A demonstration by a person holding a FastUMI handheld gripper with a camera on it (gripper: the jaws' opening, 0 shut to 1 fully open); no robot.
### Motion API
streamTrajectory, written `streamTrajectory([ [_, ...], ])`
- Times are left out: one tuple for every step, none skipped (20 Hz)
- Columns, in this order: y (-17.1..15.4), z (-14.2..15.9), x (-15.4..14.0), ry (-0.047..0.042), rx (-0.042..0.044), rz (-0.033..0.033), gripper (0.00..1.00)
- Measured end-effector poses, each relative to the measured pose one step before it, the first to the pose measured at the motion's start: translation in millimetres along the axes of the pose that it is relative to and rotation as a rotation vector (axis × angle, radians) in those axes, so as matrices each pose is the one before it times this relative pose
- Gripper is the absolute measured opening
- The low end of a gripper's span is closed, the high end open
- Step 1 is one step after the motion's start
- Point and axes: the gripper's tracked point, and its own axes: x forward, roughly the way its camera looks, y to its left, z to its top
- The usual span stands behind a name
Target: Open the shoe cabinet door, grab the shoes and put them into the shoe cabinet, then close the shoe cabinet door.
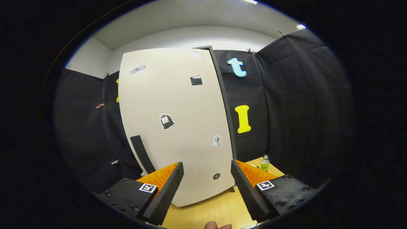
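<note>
The shoe cabinet [222, 95] stands upright on a light wooden surface [216, 210], just ahead of the fingers. Its big cream door [178, 127] faces the camera and looks shut, lying flat against the dark frame that shows as a thin strip along the door's right side and top. A dark, long handle [142, 154] sits low on the door near its left side, a little tilted. Small stickers [167, 121] are dotted over the door: one near the top left, one near the top right, one in the middle, one lower right, and a small round dark one near the bottom. The bottom corner of the door hangs just above the wood, between the two fingers.

The hand-held gripper [207, 178] is released. Its two fingers are spread wide apart with nothing between them but the lower part of the door beyond. They do not touch the door or the handle. The handle is just above and beyond the left finger.

To the right of the cabinet, near the far right corner of the surface, stands a small bottle [264, 163] with a white cap and a green label. It is upright and apart from the cabinet.

At the near edge of the surface, below the fingers, the tips of a person's fingers [217, 226] peek in.

Black cloth walls stand behind and on both sides of the cabinet.
</note>
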Motion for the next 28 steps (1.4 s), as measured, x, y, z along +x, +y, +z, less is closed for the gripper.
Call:
streamTrajectory([
  [-1.58,-1.07,-1.25,0.00602,0.00419,-0.00016,0.98],
  [-0.91,0.64,-1.34,-0.00259,0.00432,0.0011,0.98],
  [-0.22,0.37,-0.27,-0.0014,0.00272,0.00049,0.98],
  [0.55,1.22,-1.23,-0.00566,-0.00345,0.00369,0.98],
  [0.68,-0.1,0.35,0.0017,-0.00528,0.00321,0.98],
  [1.03,-1.02,-0.01,0.00114,-0.0021,0.00512,0.98],
  [1.17,-0.39,-0.37,0.00325,0.00321,0.00274,0.98],
  [1.58,0.61,-1.41,-0.00057,0.00388,0.00356,0.98],
  [2.56,1.08,-1.71,-0.00579,0.00056,0.00745,0.98],
  [2.26,1.05,-1.47,-0.00489,-0.00466,0.005,0.98],
  [0.06,0.97,-1.47,-0.00517,-0.00639,0.00165,0.98],
  [0.35,-0.96,-1.22,0.00005,0.00102,0.00241,0.98],
  [0.41,0.46,0.24,-0.00358,0.00319,0.00327,0.98],
  [-0.72,-0.31,0.67,0.00084,-0.00235,-0.00011,0.98],
  [-1.83,-0.88,-0.18,0.00045,-0.0054,-0.00197,0.98],
  [-1.9,-2.19,0.8,0.00455,-0.00494,-0.00241,0.98],
  [0.06,-1.25,0.75,0.00112,0.00415,0.00271,0.98],
  [0.45,-0.15,0.65,-0.00024,0.00354,0.0022,0.98],
  [0.02,0.54,1.0,-0.00331,-0.00115,0.00388,0.98],
  [-0.98,-1.35,0.6,0.00128,-0.00746,0.00004,0.98],
  [-1.7,-1.36,0.23,0.00294,-0.00496,0.00042,0.98],
  [-0.74,-1.4,0.29,0.00255,0.00276,-0.00112,0.98],
  [0.52,-1.65,0.9,0.00703,0.00591,0.00228,0.98],
  [1.42,-0.63,0.93,0.00525,0.00538,0.00357,0.98],
  [0.8,-0.01,1.6,0.00213,-0.00037,0.00192,0.98],
  [-1.22,-0.39,2.12,0.00234,-0.0029,-0.00284,0.98],
  [-0.29,-0.26,1.39,0.00094,0.00089,-0.00036,0.98],
  [1.53,-0.84,1.08,0.00219,0.00199,0.0007,0.98],
])
